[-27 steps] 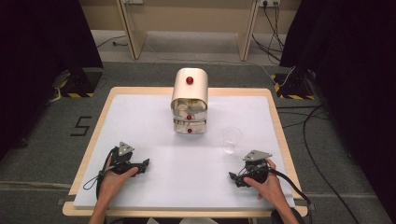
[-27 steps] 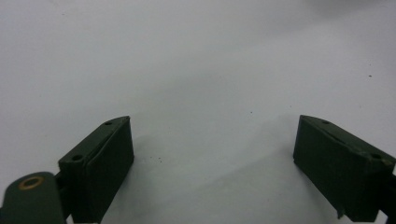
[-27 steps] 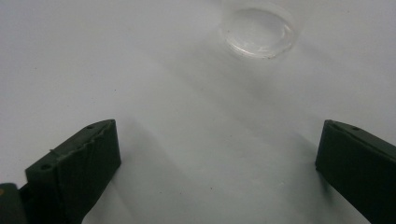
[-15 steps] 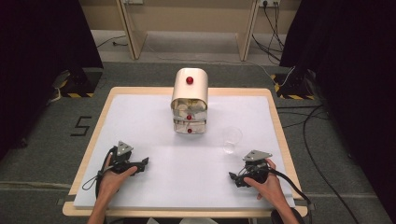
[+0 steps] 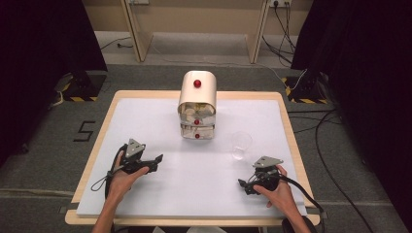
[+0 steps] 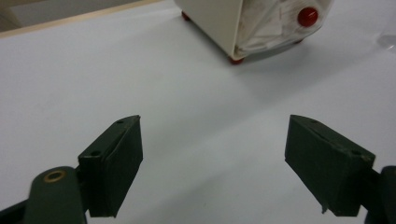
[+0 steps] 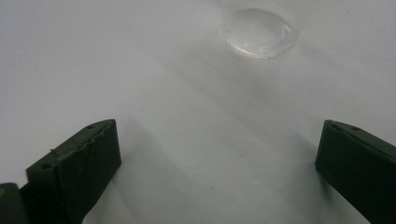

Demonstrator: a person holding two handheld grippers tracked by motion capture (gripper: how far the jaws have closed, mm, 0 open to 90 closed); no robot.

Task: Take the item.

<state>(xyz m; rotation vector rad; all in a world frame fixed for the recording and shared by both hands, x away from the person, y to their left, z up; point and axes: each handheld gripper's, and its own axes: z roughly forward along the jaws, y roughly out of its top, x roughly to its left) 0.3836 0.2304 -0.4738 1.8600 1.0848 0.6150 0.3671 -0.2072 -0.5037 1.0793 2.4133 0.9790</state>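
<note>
A cream mini drawer cabinet (image 5: 197, 104) with red knobs (image 5: 197, 83) stands at the table's middle back; its drawers hold white crumpled contents. A clear plastic cup (image 5: 240, 144) stands to its front right. My left gripper (image 5: 154, 163) rests on the white mat at front left, held by a hand, jaws open and empty. In the left gripper view the left gripper (image 6: 215, 140) faces the cabinet (image 6: 233, 23). My right gripper (image 5: 244, 187) lies at front right, open and empty. The right gripper (image 7: 217, 140) points toward the cup (image 7: 259, 32), well short of it.
A white mat (image 5: 160, 121) covers the wooden table (image 5: 104, 131). Cables (image 5: 335, 141) trail on the floor to the right, and dark curtains hang on both sides. Wooden frame legs (image 5: 138, 34) stand beyond the table.
</note>
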